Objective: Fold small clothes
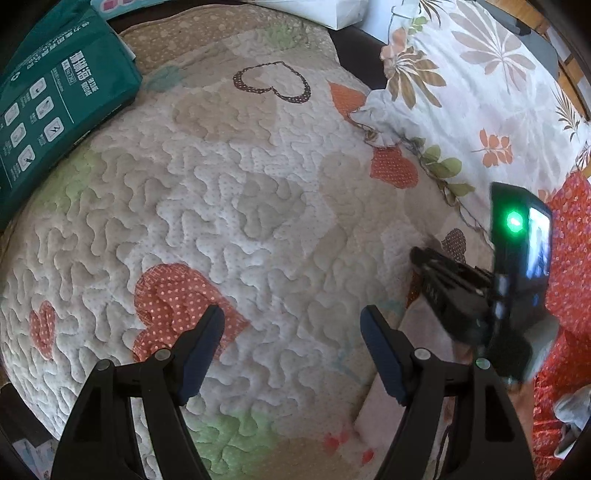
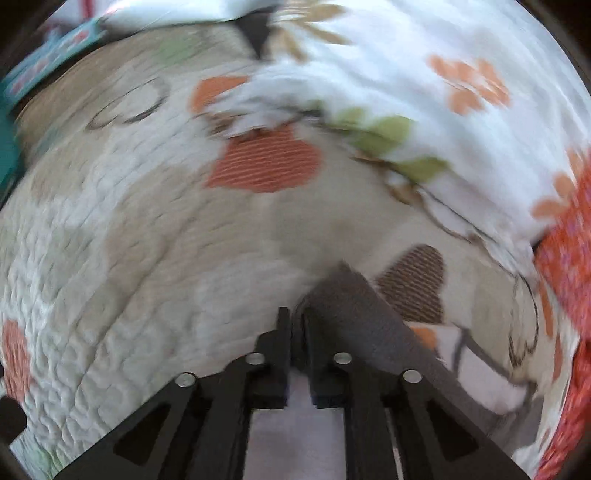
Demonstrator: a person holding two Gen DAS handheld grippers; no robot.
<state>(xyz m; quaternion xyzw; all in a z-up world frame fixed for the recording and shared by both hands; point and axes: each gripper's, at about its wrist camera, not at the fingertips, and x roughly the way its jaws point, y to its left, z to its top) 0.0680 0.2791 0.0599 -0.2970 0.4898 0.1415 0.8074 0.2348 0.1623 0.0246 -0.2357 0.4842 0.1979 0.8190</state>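
A small pale pink garment [image 1: 373, 410] lies on the heart-patterned quilt [image 1: 221, 203] at the lower right of the left wrist view. My left gripper [image 1: 291, 314] hovers open over bare quilt just left of it, with nothing between its fingers. My right gripper [image 1: 419, 256] reaches in from the right, low over the garment's far end. In the blurred right wrist view the right gripper [image 2: 294, 314] has its jaws nearly together on cloth. A dark grey band [image 2: 354, 306] of the garment runs up from the fingers, and pale fabric [image 2: 291, 424] hangs below them.
A green plastic package [image 1: 55, 107] sits on the quilt at the far left. A floral pillow [image 1: 480, 92] lies at the back right, and a red flowered cloth [image 1: 569, 277] runs along the right edge. A white bag [image 1: 325, 11] is at the top.
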